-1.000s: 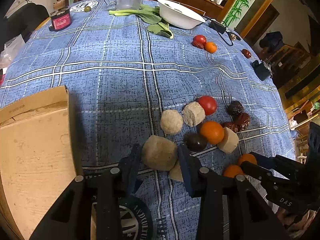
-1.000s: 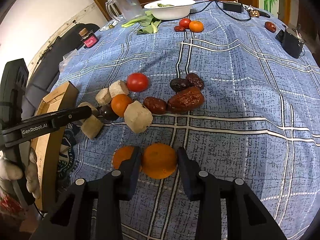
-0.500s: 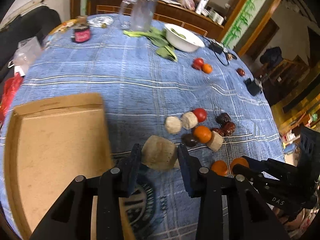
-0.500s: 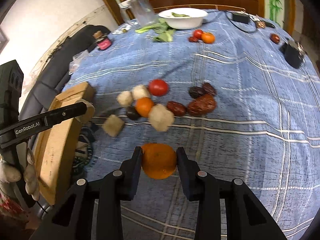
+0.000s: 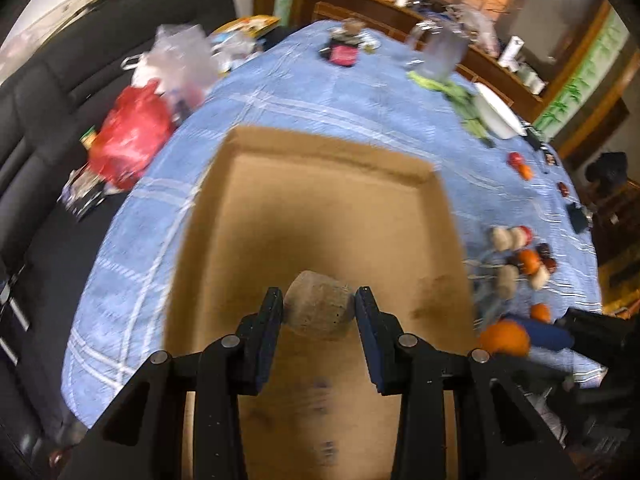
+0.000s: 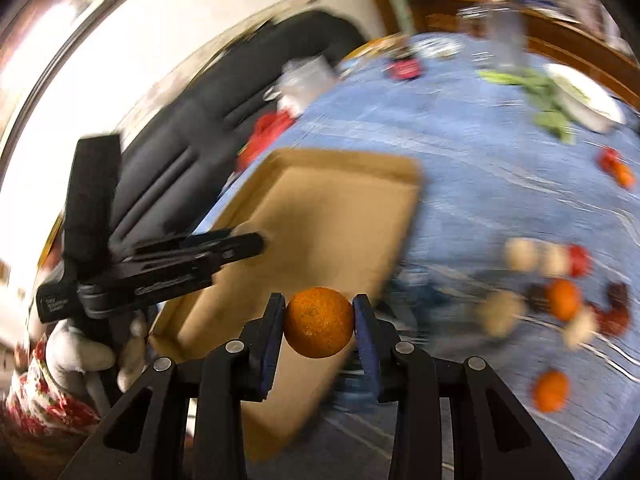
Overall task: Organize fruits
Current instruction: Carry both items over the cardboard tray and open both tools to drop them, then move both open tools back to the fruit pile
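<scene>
My left gripper [image 5: 319, 310] is shut on a beige round fruit [image 5: 319, 305] and holds it above the floor of the brown cardboard tray [image 5: 320, 216]. My right gripper [image 6: 319, 326] is shut on an orange [image 6: 319, 322] and holds it over the tray's [image 6: 336, 220] near right edge. The left gripper also shows in the right wrist view [image 6: 240, 245], over the tray. The right gripper's orange shows at the right in the left wrist view [image 5: 505, 338]. A cluster of fruits [image 6: 560, 292] lies on the blue cloth to the right of the tray.
A white bowl [image 5: 498, 114] and green leaves [image 5: 460, 94] lie at the far side, with a clear jug [image 5: 442, 54] and a red jar [image 5: 344, 54]. A black sofa [image 5: 60, 100] with bags [image 5: 132, 136] stands to the left. One orange [image 6: 551, 391] lies alone on the cloth.
Both grippers have swung left from the fruit cluster to the tray, each carrying its fruit. The left one is now over the tray's floor, the right one at its edge.
</scene>
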Tool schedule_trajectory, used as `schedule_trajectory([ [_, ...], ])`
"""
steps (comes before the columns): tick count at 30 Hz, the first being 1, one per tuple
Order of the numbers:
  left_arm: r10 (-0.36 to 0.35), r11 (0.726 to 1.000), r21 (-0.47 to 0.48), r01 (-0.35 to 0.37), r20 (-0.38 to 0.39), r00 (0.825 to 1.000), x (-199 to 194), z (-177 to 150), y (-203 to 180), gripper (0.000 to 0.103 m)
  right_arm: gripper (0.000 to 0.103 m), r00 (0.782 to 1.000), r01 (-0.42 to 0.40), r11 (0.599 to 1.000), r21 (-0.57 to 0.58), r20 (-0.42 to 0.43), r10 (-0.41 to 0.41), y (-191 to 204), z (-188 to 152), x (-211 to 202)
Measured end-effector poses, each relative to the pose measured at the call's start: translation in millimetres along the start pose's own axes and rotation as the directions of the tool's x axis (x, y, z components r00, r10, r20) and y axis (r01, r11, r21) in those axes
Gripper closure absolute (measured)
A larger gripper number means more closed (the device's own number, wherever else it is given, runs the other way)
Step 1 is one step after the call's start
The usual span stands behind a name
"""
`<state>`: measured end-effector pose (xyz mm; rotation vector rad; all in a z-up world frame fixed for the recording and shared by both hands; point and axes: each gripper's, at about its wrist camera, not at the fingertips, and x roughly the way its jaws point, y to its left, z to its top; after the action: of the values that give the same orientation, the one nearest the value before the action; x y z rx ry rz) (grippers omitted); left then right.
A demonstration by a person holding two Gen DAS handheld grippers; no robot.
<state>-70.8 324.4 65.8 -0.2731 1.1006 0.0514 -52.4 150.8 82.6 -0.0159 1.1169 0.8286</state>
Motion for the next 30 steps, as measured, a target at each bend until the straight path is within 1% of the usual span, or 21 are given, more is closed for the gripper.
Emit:
schedule_trajectory([
  [4,0.013,1.000,-0.004,-0.013,-0.025,1.000,6.9,-5.1,15.3,0.066,0.065,0.997,0.006,0.997,-0.082,-0.079,-0.013,31.3,-5.5,40.6],
  [7,0.018,1.000,0.003,-0.018,-0.045,0.999,13.5,-5.9,19.0,0.066,0.065,0.993,0.026,0.992,-0.120,-0.109,-0.039,41.2,-9.3,61.9],
  [12,0.013,1.000,0.023,-0.012,-0.038,0.999,13.9,-1.0,23.2,0.066,0.064,0.988,0.041,0.989,-0.139,-0.140,-0.061,48.2,-11.9,87.3],
  [15,0.000,1.000,0.008,0.001,-0.030,1.000,12.5,2.9,28.0,0.066,0.063,0.988,0.072,0.982,-0.174,-0.122,-0.094,55.9,-10.3,90.2],
  [18,-0.008,1.000,0.001,0.008,-0.008,1.000,5.6,8.9,28.4,0.066,0.062,0.986,0.091,0.980,-0.179,-0.118,-0.114,58.4,-9.1,91.4],
  [20,-0.014,1.000,-0.007,0.014,0.018,1.000,-0.1,11.2,27.5,0.059,0.062,0.987,0.098,0.976,-0.194,-0.106,-0.120,63.1,-12.5,86.5],
  [22,-0.019,1.000,-0.021,0.020,0.035,0.999,-4.2,12.8,26.8,0.059,0.059,0.987,0.111,0.971,-0.211,-0.091,-0.133,67.6,-13.3,83.1],
  [27,-0.028,0.998,-0.059,0.032,0.064,0.998,-14.1,16.4,22.0,0.058,0.058,0.987,0.143,0.961,-0.239,-0.033,-0.155,66.9,-21.6,54.1],
  [29,-0.023,0.997,-0.069,0.029,0.084,0.996,-20.8,15.4,15.8,0.052,0.058,0.987,0.155,0.959,-0.236,-0.011,-0.162,61.5,-25.2,41.3],
  [30,-0.018,0.997,-0.071,0.024,0.092,0.996,-23.4,14.6,12.2,0.051,0.058,0.987,0.157,0.962,-0.223,-0.003,-0.162,56.4,-26.3,35.9],
])
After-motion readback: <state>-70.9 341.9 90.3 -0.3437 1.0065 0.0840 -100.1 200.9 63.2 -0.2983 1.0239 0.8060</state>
